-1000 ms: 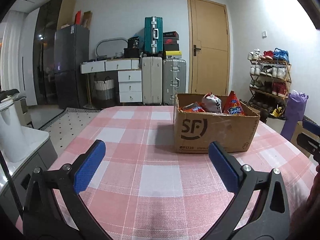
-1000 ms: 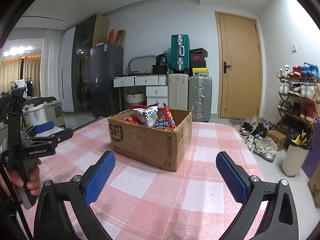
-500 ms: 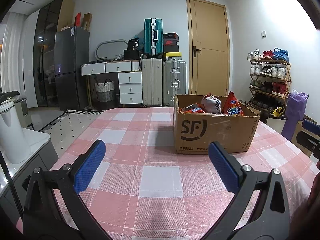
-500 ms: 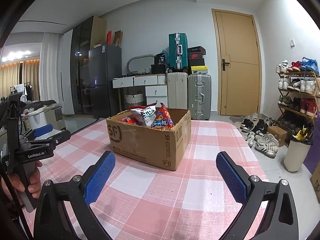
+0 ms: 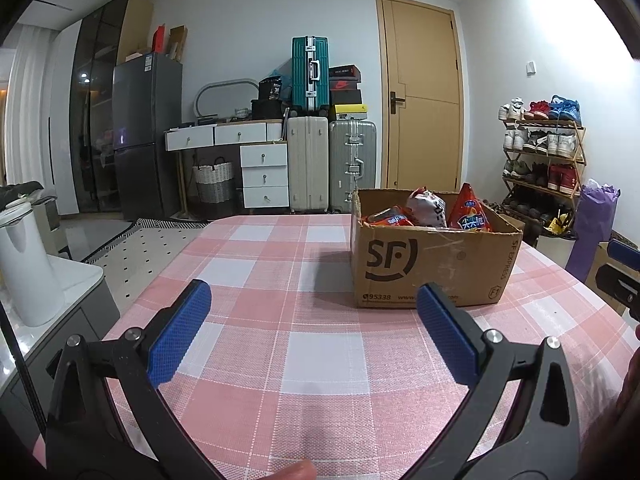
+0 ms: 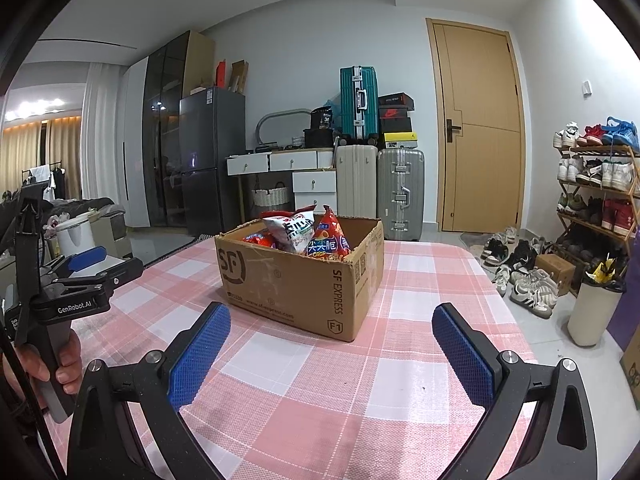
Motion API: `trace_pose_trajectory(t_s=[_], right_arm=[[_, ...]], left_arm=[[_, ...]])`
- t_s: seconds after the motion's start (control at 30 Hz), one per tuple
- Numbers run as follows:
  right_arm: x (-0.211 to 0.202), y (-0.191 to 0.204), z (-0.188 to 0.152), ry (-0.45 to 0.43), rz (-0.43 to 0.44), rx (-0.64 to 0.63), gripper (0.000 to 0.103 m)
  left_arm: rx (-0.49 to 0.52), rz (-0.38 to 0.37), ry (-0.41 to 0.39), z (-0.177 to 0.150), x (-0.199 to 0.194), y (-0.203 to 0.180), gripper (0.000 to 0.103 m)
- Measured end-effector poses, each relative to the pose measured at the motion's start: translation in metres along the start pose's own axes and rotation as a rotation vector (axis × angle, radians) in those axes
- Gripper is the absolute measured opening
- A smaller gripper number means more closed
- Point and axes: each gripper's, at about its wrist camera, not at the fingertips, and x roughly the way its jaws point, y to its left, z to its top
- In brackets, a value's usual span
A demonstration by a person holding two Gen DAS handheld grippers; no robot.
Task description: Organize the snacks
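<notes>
A brown SF cardboard box (image 5: 432,268) stands on the pink checked table (image 5: 280,280), also in the right wrist view (image 6: 296,280). It holds several snack bags: a red triangular bag (image 5: 469,214), a white bag (image 5: 428,206) and an orange-red bag (image 5: 390,220); the red bag (image 6: 328,238) and white bag (image 6: 294,232) show in the right wrist view too. My left gripper (image 5: 314,324) is open and empty, short of the box and to its left. My right gripper (image 6: 332,344) is open and empty, just in front of the box's near corner.
The left gripper's body (image 6: 80,280) and the hand holding it show at the left of the right wrist view. A white kettle (image 5: 24,264) stands on a side unit left of the table. Suitcases (image 5: 332,164), drawers, a fridge, a door and a shoe rack (image 5: 540,148) stand behind.
Both cameras have tilted slightly upward and eased back; the box sits a little lower in both views. Both grippers stay open and nothing was picked up.
</notes>
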Motion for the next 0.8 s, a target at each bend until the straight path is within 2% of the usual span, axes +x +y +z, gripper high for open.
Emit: trace_pose_trajectory(t_s=[0.8], right_arm=[[-0.0012,0.0009,0.0,-0.001,0.0,0.0,0.103]], left_arm=[[-0.002,0.012,0.003,-0.0028,0.0029,-0.001,0.103]])
